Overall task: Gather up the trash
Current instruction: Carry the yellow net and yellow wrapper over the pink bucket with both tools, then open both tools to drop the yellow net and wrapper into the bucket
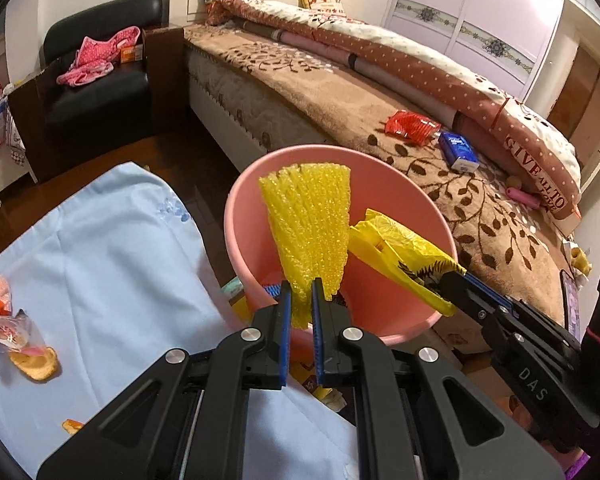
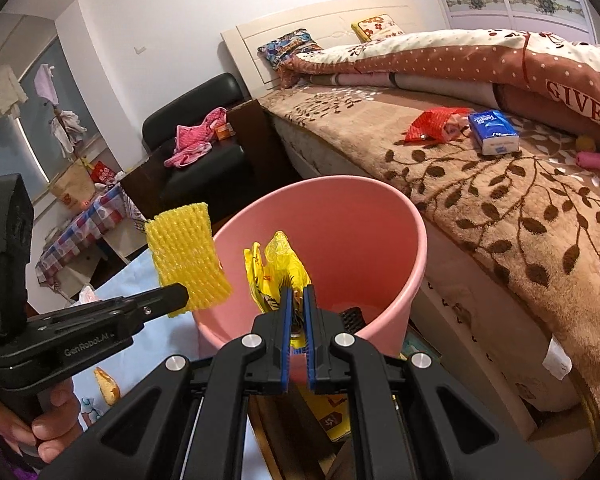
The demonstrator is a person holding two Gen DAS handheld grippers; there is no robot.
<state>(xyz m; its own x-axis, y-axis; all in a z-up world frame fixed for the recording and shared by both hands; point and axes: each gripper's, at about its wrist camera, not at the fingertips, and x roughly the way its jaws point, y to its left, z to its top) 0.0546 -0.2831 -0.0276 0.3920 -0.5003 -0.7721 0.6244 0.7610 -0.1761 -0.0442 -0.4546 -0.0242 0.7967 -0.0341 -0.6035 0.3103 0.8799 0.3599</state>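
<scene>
A pink bucket (image 1: pixel 432 220) stands between the blue-clothed table and the bed; it also shows in the right wrist view (image 2: pixel 380 216). My left gripper (image 1: pixel 301 292) is shut on a yellow foam net (image 1: pixel 308 224) and holds it upright over the bucket's near rim; the net also shows in the right wrist view (image 2: pixel 186 258). My right gripper (image 2: pixel 296 296) is shut on a crumpled yellow plastic bag (image 2: pixel 278 268) above the bucket's opening; the bag also shows in the left wrist view (image 1: pixel 396 244).
A red wrapper (image 2: pixel 434 122) and a blue tissue pack (image 2: pixel 494 130) lie on the brown leaf-patterned bed cover (image 2: pixel 520 208). A clear wrapper (image 1: pixel 2 316) and an orange peel (image 1: pixel 36 362) lie on the blue cloth (image 1: pixel 112 272). A black armchair (image 1: pixel 100 80) holds pink clothes.
</scene>
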